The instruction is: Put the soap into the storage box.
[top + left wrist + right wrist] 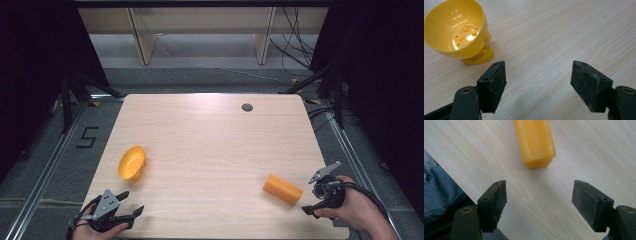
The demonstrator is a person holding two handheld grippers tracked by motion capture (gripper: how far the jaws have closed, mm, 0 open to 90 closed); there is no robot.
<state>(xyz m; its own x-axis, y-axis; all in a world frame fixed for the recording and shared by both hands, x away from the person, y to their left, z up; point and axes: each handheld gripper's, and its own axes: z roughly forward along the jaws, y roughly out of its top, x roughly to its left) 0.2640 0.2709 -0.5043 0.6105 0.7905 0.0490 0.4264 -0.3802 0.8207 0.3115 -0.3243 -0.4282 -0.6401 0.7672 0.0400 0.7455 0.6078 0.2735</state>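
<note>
A yellow footed bowl [132, 163] lies tipped on its side on the left part of the light wooden table [210, 130]. My left gripper [131, 202] stands open just nearer than it, at the table's front left corner, with nothing between its fingers. In the left gripper view the bowl [456, 30] sits up and left of the open gripper [539, 77], showing small holes in its bottom. An orange cylinder [283, 189] lies on its side at the front right. My right gripper [309, 196] is open just right of it. The cylinder's end [535, 141] lies ahead of this gripper [539, 197], apart from it.
A dark round grommet [247, 107] sits near the table's far edge. The front table edge runs close under the right gripper, with blue denim [439, 192] below it. A "5" mark [87, 136] is on the grey floor at left. Wooden shelving [200, 30] and cables stand behind.
</note>
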